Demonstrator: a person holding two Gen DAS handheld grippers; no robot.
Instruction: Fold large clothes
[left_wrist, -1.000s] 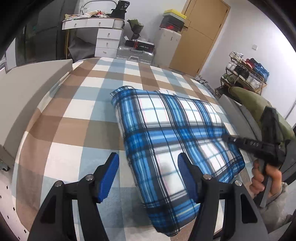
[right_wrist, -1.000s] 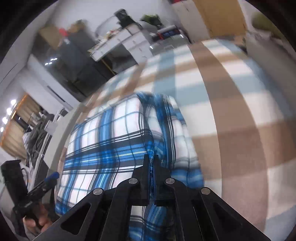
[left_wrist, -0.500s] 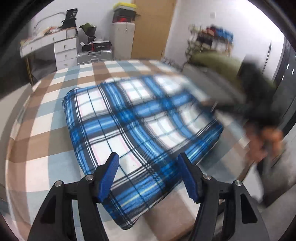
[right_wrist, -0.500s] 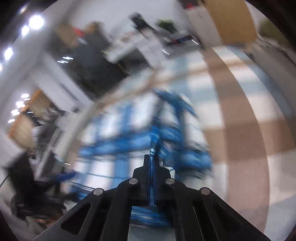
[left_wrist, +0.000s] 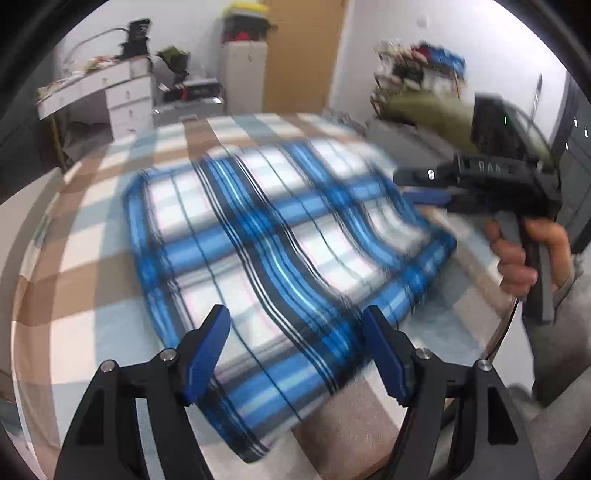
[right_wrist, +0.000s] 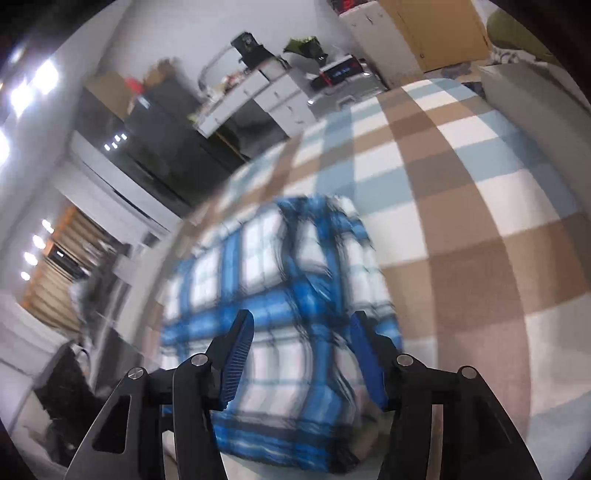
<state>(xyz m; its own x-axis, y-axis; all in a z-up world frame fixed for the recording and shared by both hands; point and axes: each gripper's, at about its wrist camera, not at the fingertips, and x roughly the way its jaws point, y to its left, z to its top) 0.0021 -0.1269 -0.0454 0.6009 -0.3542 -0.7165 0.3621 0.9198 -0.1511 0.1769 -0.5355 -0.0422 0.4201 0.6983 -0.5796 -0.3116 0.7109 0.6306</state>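
A blue, white and black plaid cloth (left_wrist: 280, 240) lies folded into a rectangle on the checked bed (left_wrist: 74, 258). My left gripper (left_wrist: 295, 354) is open and empty, held above the cloth's near edge. My right gripper (right_wrist: 301, 354) is open and empty, just above the cloth (right_wrist: 273, 314) at its near edge. In the left wrist view the right gripper (left_wrist: 421, 184) shows at the right, held in a hand over the cloth's far right corner. Both views are blurred by motion.
A white desk with drawers (left_wrist: 114, 96) and a wooden door (left_wrist: 303, 51) stand past the bed's far end. A shoe rack (left_wrist: 417, 77) and an olive cushion (left_wrist: 428, 107) are at the right. A dark cabinet (right_wrist: 147, 129) stands by the bed.
My right gripper was shut on the cloth's edge and has opened and let it go. The cloth has dropped flat on the bed. The left gripper has swung right, staying open.
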